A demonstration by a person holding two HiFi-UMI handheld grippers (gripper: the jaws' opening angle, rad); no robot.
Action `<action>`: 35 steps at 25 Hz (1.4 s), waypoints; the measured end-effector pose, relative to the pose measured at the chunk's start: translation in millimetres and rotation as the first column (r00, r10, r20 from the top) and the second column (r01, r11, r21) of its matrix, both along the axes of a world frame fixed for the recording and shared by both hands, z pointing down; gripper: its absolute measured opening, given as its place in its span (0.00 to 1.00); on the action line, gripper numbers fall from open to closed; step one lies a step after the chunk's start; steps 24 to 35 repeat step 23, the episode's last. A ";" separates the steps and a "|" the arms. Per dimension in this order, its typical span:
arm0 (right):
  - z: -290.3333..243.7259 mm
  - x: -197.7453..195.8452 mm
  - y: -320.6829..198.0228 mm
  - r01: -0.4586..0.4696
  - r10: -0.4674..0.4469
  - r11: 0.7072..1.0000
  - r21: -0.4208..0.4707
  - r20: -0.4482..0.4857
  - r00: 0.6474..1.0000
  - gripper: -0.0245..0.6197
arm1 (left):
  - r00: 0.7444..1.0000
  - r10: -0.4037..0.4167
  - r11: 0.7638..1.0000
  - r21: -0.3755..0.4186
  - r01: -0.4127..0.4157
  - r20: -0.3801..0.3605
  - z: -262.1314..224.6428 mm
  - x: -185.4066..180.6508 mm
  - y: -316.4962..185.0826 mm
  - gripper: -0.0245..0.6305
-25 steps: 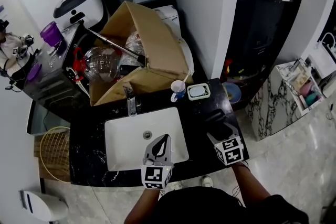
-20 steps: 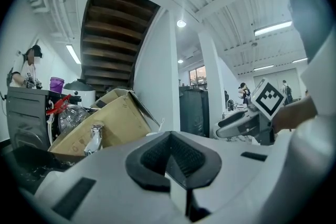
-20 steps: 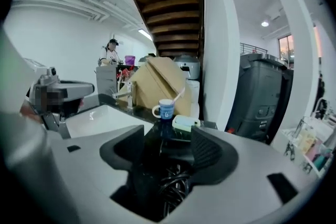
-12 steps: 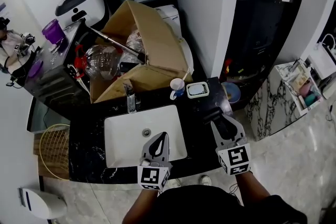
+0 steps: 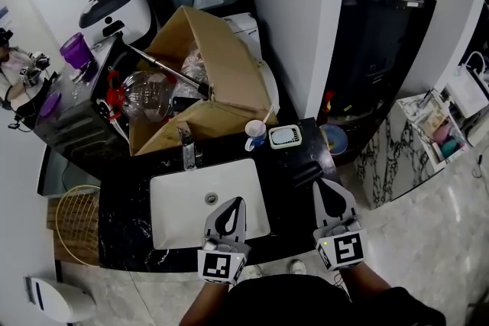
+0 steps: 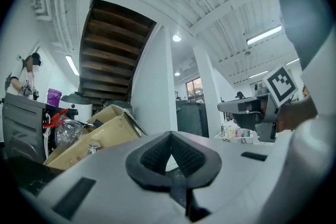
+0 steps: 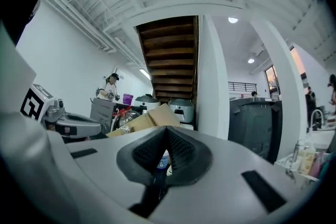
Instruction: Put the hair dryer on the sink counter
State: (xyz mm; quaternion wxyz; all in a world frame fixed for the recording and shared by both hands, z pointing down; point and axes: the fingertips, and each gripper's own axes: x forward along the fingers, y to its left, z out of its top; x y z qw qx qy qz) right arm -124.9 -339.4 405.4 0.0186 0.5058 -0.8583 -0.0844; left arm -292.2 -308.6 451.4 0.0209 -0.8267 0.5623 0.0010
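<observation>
From your head camera, the hair dryer (image 5: 308,173) lies on the black desk (image 5: 126,202), to the right of the white sink (image 5: 179,198). It is dark on a dark top, so its shape is hard to see. Its long side seems to run left to right, with the right end a bit farther from you. Your right hand-held gripper (image 5: 327,191) points at it. The hair dryer lies just past the tip, a little to the left, and I cannot tell if they touch. Your left hand-held gripper (image 5: 234,202) hangs over the near edge of the sink, well apart from the hair dryer. So your right hand is the nearer one. To me the job looks done, because the hair dryer rests on the desk.

In the left gripper view, the left hand-held gripper (image 6: 170,152) is closed up tight and holds nothing. A brown box (image 6: 100,136) sits far off on the left.

In the right gripper view, the right hand-held gripper (image 7: 167,147) is also closed up tight, with nothing held. A cup (image 7: 160,160) peeks out behind the tips, and the box (image 7: 152,118) is farther back. The hair dryer does not show here.
</observation>
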 end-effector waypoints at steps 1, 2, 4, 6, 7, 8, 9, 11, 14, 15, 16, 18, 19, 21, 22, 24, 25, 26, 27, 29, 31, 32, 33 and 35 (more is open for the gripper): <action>-2.3 -0.8 2.0 0.001 -0.001 1.000 0.013 0.000 1.000 0.04 | 1.000 0.004 1.000 0.004 -0.004 0.001 -1.2 1.3 0.3 0.03; -4.7 -1.4 3.3 0.002 -0.002 1.000 0.025 0.000 1.000 0.04 | 1.000 0.008 1.000 0.003 -0.008 0.000 -2.1 2.7 0.5 0.03; -9.1 -1.7 5.0 0.007 -0.008 0.999 0.040 0.003 1.000 0.04 | 1.000 0.013 1.000 0.008 -0.013 -0.001 -2.8 4.6 0.7 0.03; -11.2 -1.1 6.5 0.012 -0.012 0.999 0.047 0.005 1.000 0.04 | 1.000 0.012 1.000 0.021 -0.012 0.005 -1.4 4.7 0.9 0.03; -11.3 -0.6 6.9 0.011 -0.012 0.999 0.048 0.005 1.000 0.03 | 1.000 0.013 1.000 0.024 -0.013 0.006 -0.9 5.2 1.2 0.03; -11.0 0.2 6.8 0.010 -0.010 0.999 0.048 0.005 1.000 0.03 | 1.000 0.015 1.000 0.025 -0.015 0.005 -0.9 5.9 1.3 0.03; -10.9 1.1 6.4 0.008 -0.009 0.999 0.050 0.003 1.000 0.04 | 1.000 0.015 1.000 0.025 -0.016 0.004 -0.6 6.9 1.4 0.03; -10.6 3.2 6.5 0.005 -0.005 0.999 0.054 0.001 1.000 0.04 | 1.000 0.012 1.000 0.011 -0.012 0.000 2.0 8.7 2.8 0.03; -9.5 6.9 8.3 -0.001 0.000 0.999 0.053 0.005 1.000 0.04 | 1.000 -0.009 1.000 0.006 0.009 0.008 4.2 7.1 4.6 0.03; -9.7 8.1 9.0 -0.002 0.001 0.999 0.053 0.006 1.000 0.03 | 1.000 -0.013 1.000 0.008 0.013 0.009 4.0 6.6 5.0 0.03; -10.1 9.2 9.8 -0.001 0.001 0.998 0.055 0.005 1.000 0.03 | 1.000 -0.015 1.000 0.009 0.015 0.008 3.2 6.8 5.7 0.03; -10.4 10.5 11.4 0.000 0.000 0.998 0.059 0.000 1.000 0.04 | 1.000 -0.010 1.000 0.009 0.010 0.003 1.3 8.2 7.4 0.03; -10.2 10.9 12.0 0.000 0.000 0.998 0.061 -0.001 1.000 0.04 | 1.000 -0.006 1.000 0.007 0.006 0.000 1.2 8.8 8.2 0.03; -9.8 11.3 12.3 0.002 -0.002 0.998 0.059 -0.001 1.000 0.04 | 1.000 0.003 1.000 0.005 -0.003 -0.005 1.1 10.4 9.1 0.03; -9.8 11.4 12.1 0.004 -0.004 0.998 0.057 0.000 1.000 0.04 | 1.000 0.008 1.000 0.009 -0.008 -0.005 0.3 11.5 9.2 0.03; -9.9 11.5 11.9 0.007 -0.007 0.998 0.056 0.001 1.000 0.04 | 1.000 0.012 1.000 0.013 -0.012 -0.003 -0.7 12.7 9.3 0.03; -9.9 11.5 11.9 0.007 -0.007 0.998 0.056 0.001 1.000 0.04 | 1.000 0.012 1.000 0.013 -0.012 -0.003 -0.7 12.7 9.3 0.03; -9.9 11.5 11.9 0.007 -0.007 0.998 0.056 0.001 1.000 0.04 | 1.000 0.012 1.000 0.013 -0.012 -0.003 -0.7 12.7 9.3 0.03; -9.9 11.5 11.9 0.007 -0.007 0.998 0.056 0.001 1.000 0.04 | 1.000 0.012 1.000 0.013 -0.012 -0.003 -0.7 12.7 9.3 0.03; -9.9 11.5 11.9 0.007 -0.007 0.998 0.056 0.001 1.000 0.04 | 1.000 0.012 1.000 0.013 -0.012 -0.003 -0.7 12.7 9.3 0.03; -9.9 11.5 11.9 0.007 -0.007 0.998 0.056 0.001 1.000 0.04 | 1.000 0.012 1.000 0.013 -0.012 -0.003 -0.7 12.7 9.3 0.03; -9.9 11.5 11.9 0.007 -0.007 0.998 0.056 0.001 1.000 0.04 | 1.000 0.012 1.000 0.013 -0.012 -0.003 -0.7 12.7 9.3 0.03; -9.9 11.5 11.9 0.007 -0.007 0.998 0.056 0.001 1.000 0.04 | 1.000 0.012 1.000 0.013 -0.012 -0.003 -0.7 12.7 9.3 0.03; -9.9 11.5 11.9 0.007 -0.007 0.998 0.056 0.001 1.000 0.04 | 1.000 0.012 1.000 0.013 -0.012 -0.003 -0.7 12.7 9.3 0.03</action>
